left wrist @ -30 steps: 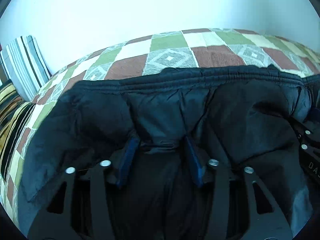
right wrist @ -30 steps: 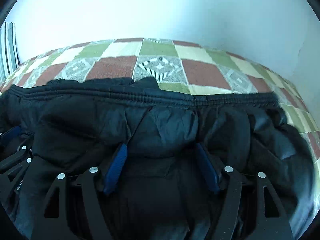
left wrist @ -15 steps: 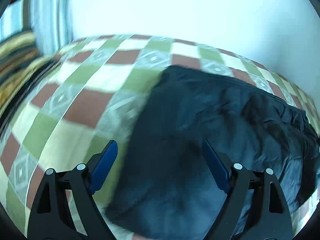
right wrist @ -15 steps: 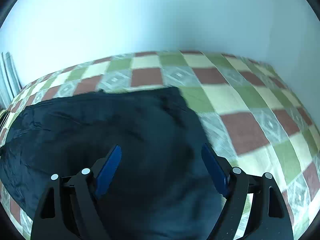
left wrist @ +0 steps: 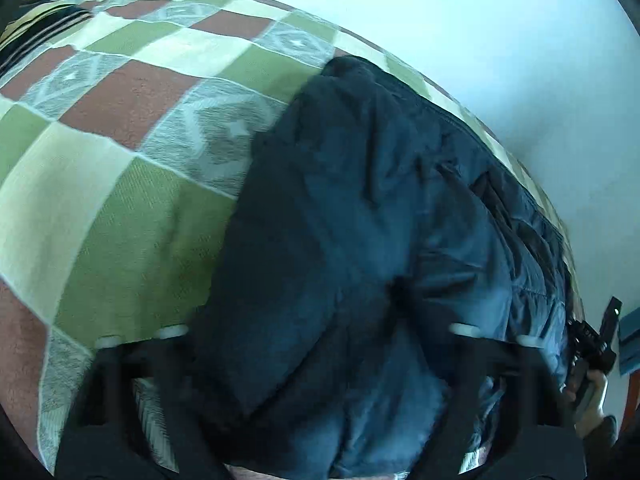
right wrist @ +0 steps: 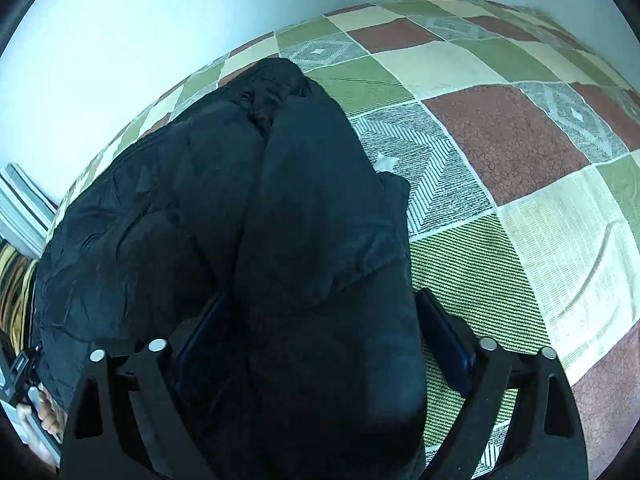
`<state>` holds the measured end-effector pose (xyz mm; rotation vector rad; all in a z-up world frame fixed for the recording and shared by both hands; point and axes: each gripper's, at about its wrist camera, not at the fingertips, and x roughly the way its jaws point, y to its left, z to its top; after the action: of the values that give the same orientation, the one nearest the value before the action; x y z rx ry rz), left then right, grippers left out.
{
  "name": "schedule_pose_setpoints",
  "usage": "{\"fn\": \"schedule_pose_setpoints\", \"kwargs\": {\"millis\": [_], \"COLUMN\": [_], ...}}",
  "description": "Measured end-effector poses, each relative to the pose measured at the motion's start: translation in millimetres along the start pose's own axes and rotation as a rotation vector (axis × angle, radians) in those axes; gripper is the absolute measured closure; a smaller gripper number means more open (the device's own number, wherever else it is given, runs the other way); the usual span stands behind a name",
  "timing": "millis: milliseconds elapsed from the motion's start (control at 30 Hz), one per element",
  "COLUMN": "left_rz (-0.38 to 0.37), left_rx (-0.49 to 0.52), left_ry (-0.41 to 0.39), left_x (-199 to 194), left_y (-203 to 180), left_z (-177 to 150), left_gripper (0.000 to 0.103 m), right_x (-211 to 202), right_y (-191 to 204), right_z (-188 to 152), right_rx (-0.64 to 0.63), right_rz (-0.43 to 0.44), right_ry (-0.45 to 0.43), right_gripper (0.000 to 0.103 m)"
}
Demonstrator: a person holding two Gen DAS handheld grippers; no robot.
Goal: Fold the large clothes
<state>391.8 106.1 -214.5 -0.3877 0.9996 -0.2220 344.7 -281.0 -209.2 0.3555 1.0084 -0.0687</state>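
The dark puffy jacket [right wrist: 248,216] lies bunched on the checkered bed [right wrist: 520,128] near its wall edge, soft, light, slippery, best pinched at a hem, with both the right hand-held gripper [right wrist: 320,344] and left hand-held gripper [left wrist: 320,344] spread wide over it, gripping nothing.

Cool, even daylight with a blue cast washes the white wall [left wrist: 460,40] nearly blank, the dark jacket [right wrist: 248,216] swallows detail, the left view is smeared by motion blur while the right stays sharp, and both bend and darken at their round edges.
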Motion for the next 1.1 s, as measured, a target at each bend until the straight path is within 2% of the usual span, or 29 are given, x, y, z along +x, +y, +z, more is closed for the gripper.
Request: {"fn": "schedule_pose_setpoints", "kwargs": {"millis": [33, 100, 133, 200, 267, 333, 567, 733, 967, 1100], "left_rz": [0.006, 0.021, 0.028, 0.018, 0.005, 0.010, 0.045, 0.066, 0.088, 0.076], "left_rx": [-0.001, 0.020, 0.029, 0.031, 0.029, 0.048, 0.038, -0.004, -0.023, -0.032], "left_ry": [-0.006, -0.023, -0.032, -0.052, -0.062, -0.073, -0.097, -0.088, -0.091, -0.092], "left_x": [0, -3, -6, -16, -22, -31, -79, -124, -172, -185], "left_y": [-2, -7, -8, -7, -5, -5, 26, 70, 105, 120], "left_z": [0, 0, 0, -2, 3, 2, -17, -45, -91, -110], "left_gripper": [0.047, 0.065, 0.069, 0.081, 0.085, 0.087, 0.088, 0.088, 0.088, 0.087], "right_x": [0, 0, -1, -4, -10, -18, -38, -55, -87, -98], "right_y": [2, 9, 12, 14, 17, 24, 45, 69, 78, 77], "right_z": [-1, -5, -6, -8, -10, -14, -47, -94, -154, -173], "right_rx": [0.002, 0.006, 0.002, 0.008, 0.013, 0.006, -0.015, -0.032, -0.037, -0.044], "right_rz": [0.025, 0.038, 0.041, 0.044, 0.051, 0.055, 0.133, 0.192, 0.208, 0.206], "right_ry": [0.006, 0.005, 0.001, -0.014, -0.029, -0.041, -0.023, 0.006, 0.021, 0.031], "right_gripper": [0.038, 0.052, 0.059, 0.066, 0.076, 0.080, 0.082, 0.082, 0.083, 0.082]}}
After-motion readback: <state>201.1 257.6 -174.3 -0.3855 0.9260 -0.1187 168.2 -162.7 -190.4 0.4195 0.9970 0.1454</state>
